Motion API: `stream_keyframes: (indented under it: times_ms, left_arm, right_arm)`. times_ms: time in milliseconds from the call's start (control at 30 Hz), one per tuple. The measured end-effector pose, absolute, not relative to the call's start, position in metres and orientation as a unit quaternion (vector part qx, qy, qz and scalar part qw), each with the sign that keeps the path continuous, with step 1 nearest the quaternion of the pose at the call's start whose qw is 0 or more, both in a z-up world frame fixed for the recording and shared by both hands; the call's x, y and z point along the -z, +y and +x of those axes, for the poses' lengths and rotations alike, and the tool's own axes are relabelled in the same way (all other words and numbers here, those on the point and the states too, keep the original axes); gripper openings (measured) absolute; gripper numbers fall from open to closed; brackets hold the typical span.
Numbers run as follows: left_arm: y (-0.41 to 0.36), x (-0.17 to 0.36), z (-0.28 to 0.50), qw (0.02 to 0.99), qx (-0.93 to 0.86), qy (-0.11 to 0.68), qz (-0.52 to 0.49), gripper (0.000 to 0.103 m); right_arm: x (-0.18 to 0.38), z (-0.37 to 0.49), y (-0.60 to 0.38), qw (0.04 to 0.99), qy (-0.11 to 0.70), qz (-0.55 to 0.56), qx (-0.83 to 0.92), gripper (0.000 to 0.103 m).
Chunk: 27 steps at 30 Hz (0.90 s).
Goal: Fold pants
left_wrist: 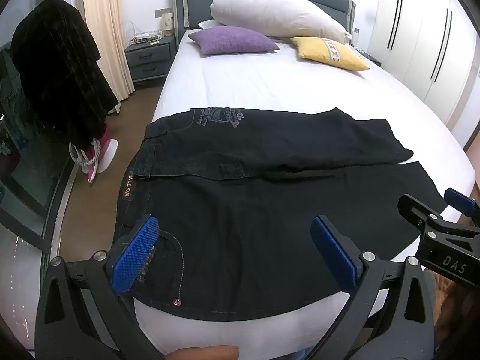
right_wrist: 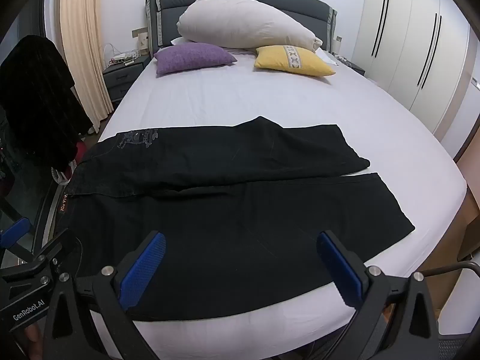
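Although the pants (left_wrist: pixel 240 198) already lie spread flat across the near end of the bed (left_wrist: pixel 270 84), filling the lower middle of both frames, no fold seems to have been made: the two legs run side by side toward the right of the picture, the waistband (left_wrist: pixel 132 186) sits at the left edge of the garment, and a narrow seam of shadow parts the legs along the middle. The left gripper (left_wrist: pixel 237 258) hovers over the near waist corner at the bottom of its own view, jaws spread wide with nothing between the blue pads, one pad above the back pocket (left_wrist: pixel 168 255). The right gripper (right_wrist: pixel 240 270) hangs likewise over the near leg at the bottom of its frame, released and empty. Whether either pad brushes the cloth is hard to judge through the fisheye; they look just clear of it. So the laying-out is done, and what remains is the whole folding, probably one leg over the other lengthwise, then the crosswise folds. The purple cushion (right_wrist: pixel 192 58), yellow cushion (right_wrist: pixel 292 60) and big pillow (right_wrist: pixel 246 24) at the top of the frame stay well apart from the work.
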State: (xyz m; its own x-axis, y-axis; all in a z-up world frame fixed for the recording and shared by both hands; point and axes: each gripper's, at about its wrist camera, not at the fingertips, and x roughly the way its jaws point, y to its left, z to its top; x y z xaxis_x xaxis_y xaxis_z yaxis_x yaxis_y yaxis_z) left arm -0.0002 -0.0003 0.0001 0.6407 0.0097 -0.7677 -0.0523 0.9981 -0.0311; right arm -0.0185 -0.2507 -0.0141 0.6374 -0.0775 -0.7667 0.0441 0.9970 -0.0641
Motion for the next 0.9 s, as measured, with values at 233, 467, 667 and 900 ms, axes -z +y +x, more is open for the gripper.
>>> stream_keyframes:
  times_ms: [233, 467, 667, 900]
  left_arm:
    - [-0.0003, -0.0001, 0.0007, 0.904, -0.017, 0.426, -0.027, 0.103]
    - [-0.0005, -0.0002, 0.0006, 0.904, -0.018, 0.426, -0.027, 0.103]
    - [0.0006, -0.0009, 0.0003, 0.903, -0.018, 0.428, -0.025, 0.103]
    - [0.0013, -0.0013, 0.0001, 0.903, -0.018, 0.428, -0.025, 0.103]
  right_arm:
    - [0.0146, -0.0184, -0.2512, 0.906, 0.422, -0.020, 0.033, 0.103]
    - [0.0180, -0.0172, -0.2511, 0.903, 0.429, -0.019, 0.033, 0.103]
    - [0.0173, -0.0182, -0.2511, 0.902, 0.430, -0.019, 0.033, 0.103]
    - [0.0177, -0.0180, -0.2507, 0.902, 0.430, -0.019, 0.032, 0.103]
